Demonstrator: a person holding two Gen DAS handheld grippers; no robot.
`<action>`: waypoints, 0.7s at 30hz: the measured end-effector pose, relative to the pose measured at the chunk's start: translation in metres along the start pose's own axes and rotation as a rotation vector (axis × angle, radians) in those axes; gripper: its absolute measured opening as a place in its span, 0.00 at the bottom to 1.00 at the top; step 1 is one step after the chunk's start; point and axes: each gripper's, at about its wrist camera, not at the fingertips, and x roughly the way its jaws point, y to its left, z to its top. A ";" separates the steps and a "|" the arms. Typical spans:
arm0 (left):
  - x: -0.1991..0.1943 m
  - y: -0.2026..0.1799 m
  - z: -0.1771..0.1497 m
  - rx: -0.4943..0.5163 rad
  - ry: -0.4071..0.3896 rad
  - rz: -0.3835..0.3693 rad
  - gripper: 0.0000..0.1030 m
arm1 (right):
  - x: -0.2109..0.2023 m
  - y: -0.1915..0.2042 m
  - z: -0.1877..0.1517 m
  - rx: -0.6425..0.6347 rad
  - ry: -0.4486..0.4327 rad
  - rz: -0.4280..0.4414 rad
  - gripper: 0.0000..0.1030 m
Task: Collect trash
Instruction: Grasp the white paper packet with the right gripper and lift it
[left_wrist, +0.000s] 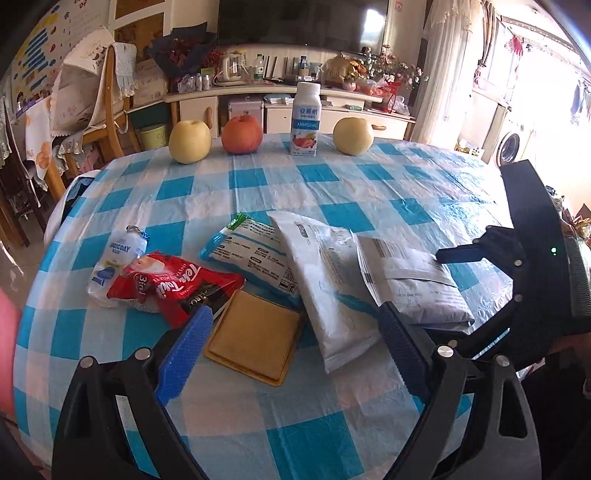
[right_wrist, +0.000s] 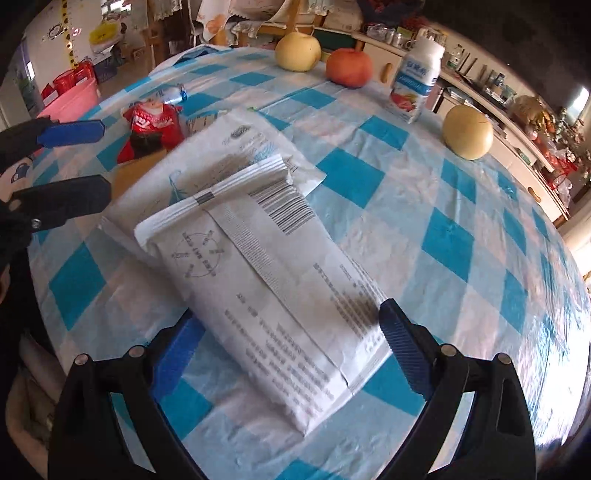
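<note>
Between the spread fingers of the right gripper (right_wrist: 288, 332) lies a white printed plastic pouch (right_wrist: 266, 280), unclamped, on the blue-checked tablecloth (right_wrist: 443, 229); the left gripper (left_wrist: 295, 332) gapes over a tan square lid (left_wrist: 255, 332).

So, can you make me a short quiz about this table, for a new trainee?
1. True or false: the tall bottle stands upright.
2. What lies between the left pear and the tall bottle? A. apple B. cup C. spoon
3. Fill in: the bag between the fingers of the right gripper has a printed ____ near its far end.

Key: 1 true; 2 A; 3 barcode.
</note>
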 end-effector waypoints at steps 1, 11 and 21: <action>0.001 0.000 0.000 0.000 0.002 -0.002 0.87 | 0.001 -0.002 0.002 -0.001 -0.007 0.005 0.93; 0.013 0.002 0.004 0.004 0.017 0.039 0.87 | 0.015 -0.039 0.017 0.200 -0.057 0.154 0.96; 0.017 -0.009 0.012 0.027 0.015 0.071 0.87 | 0.008 -0.063 0.012 0.369 -0.087 0.210 0.69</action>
